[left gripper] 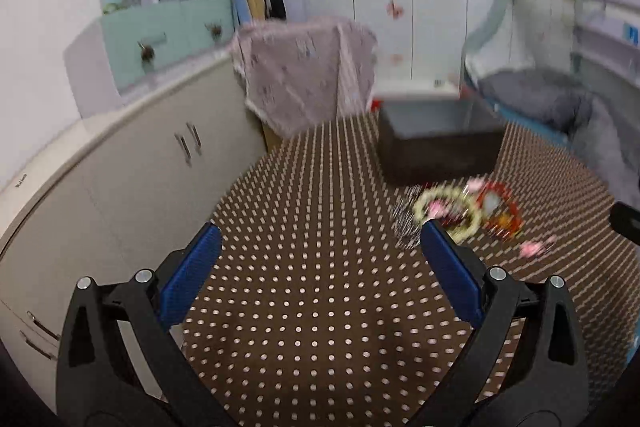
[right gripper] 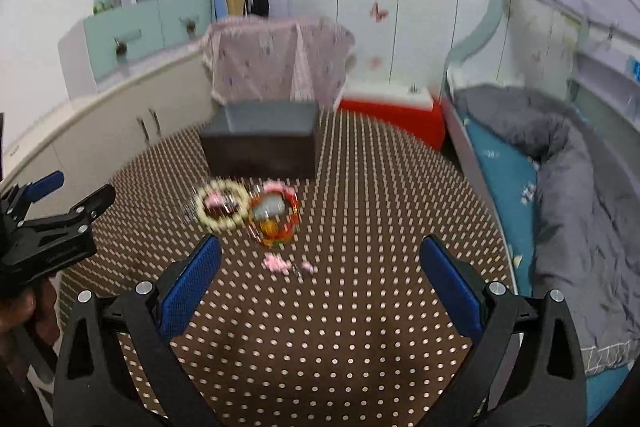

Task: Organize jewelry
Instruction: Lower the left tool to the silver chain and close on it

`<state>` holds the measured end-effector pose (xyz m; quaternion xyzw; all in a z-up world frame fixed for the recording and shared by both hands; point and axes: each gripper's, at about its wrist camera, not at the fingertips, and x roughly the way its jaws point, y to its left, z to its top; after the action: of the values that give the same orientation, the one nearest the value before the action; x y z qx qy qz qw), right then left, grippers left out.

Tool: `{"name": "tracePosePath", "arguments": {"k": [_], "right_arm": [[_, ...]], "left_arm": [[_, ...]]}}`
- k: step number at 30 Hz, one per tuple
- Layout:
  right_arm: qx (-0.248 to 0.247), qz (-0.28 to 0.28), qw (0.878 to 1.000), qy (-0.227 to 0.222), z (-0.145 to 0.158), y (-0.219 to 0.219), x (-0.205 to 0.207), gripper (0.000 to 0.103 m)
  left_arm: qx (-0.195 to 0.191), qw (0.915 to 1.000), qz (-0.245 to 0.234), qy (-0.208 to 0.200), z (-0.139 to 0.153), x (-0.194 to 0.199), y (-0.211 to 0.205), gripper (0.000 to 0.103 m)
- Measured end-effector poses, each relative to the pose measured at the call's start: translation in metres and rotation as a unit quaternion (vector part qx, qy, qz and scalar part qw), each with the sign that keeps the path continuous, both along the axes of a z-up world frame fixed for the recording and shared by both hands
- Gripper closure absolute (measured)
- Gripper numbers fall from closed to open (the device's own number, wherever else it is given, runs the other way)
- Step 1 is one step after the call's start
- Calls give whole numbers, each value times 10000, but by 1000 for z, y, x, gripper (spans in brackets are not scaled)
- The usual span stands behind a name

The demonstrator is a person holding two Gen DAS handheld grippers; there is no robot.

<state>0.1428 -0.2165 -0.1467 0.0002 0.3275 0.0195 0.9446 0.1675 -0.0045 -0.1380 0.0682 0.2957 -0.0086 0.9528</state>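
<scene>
While both the left gripper (left gripper: 320, 247) and right gripper (right gripper: 320, 259) hover with fingers spread and empty, the jewelry pile (right gripper: 248, 211) lies on the dotted cloth (right gripper: 360, 307) before the dark box (right gripper: 260, 143); tangled pieces could snag together.

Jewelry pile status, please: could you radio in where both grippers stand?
Left gripper open, empty. Right gripper open, empty. Jewelry pile on the polka-dot cloth, before the dark box, untouched. Nothing in the way.
</scene>
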Motion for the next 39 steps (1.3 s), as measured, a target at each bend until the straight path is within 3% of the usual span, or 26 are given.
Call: {"name": "tracePosePath", "arguments": {"k": [5, 10, 13, 15, 17, 19, 21, 34, 35, 37, 38, 39], "right_arm": [[74, 136, 9990, 430, -23, -2, 18, 7], [84, 454, 9961, 757, -39, 3, 35, 11], [59, 600, 9936, 958, -47, 4, 46, 22], [14, 670, 9916, 1105, -53, 6, 53, 39], [-48, 741, 9900, 1197, -59, 8, 58, 46], [-130, 792, 9900, 1157, -59, 10, 58, 51], [-85, 842, 9898, 1147, -58, 10, 59, 64], [-63, 992, 9877, 1204, -57, 7, 70, 67], [-115, 992, 9879, 1190, -57, 8, 71, 71], [-172, 986, 9879, 1185, -57, 9, 71, 83], [-156, 985, 9877, 1200, -57, 8, 71, 91], [-145, 1000, 9873, 1228, -56, 8, 72, 91]], "left_arm": [[225, 9980, -210, 555, -26, 29, -5, 6], [417, 9947, -420, 838, -37, 46, -12, 6], [462, 9929, -516, 965, -41, 56, -16, 6], [491, 9914, -580, 1067, -44, 63, -18, 6], [509, 9899, -620, 1166, -46, 71, -20, 6], [482, 9890, -644, 1241, -49, 80, -21, 6], [437, 9886, -660, 1277, -49, 89, -21, 6], [48, 9853, -832, 1488, -53, 131, -23, 6], [19, 9851, -885, 1477, -53, 132, -24, 10], [-201, 9813, -1151, 1532, -52, 138, -25, 48], [-294, 9803, -1222, 1523, -51, 138, -25, 59], [-310, 9802, -1272, 1483, -50, 138, -25, 80]]}}
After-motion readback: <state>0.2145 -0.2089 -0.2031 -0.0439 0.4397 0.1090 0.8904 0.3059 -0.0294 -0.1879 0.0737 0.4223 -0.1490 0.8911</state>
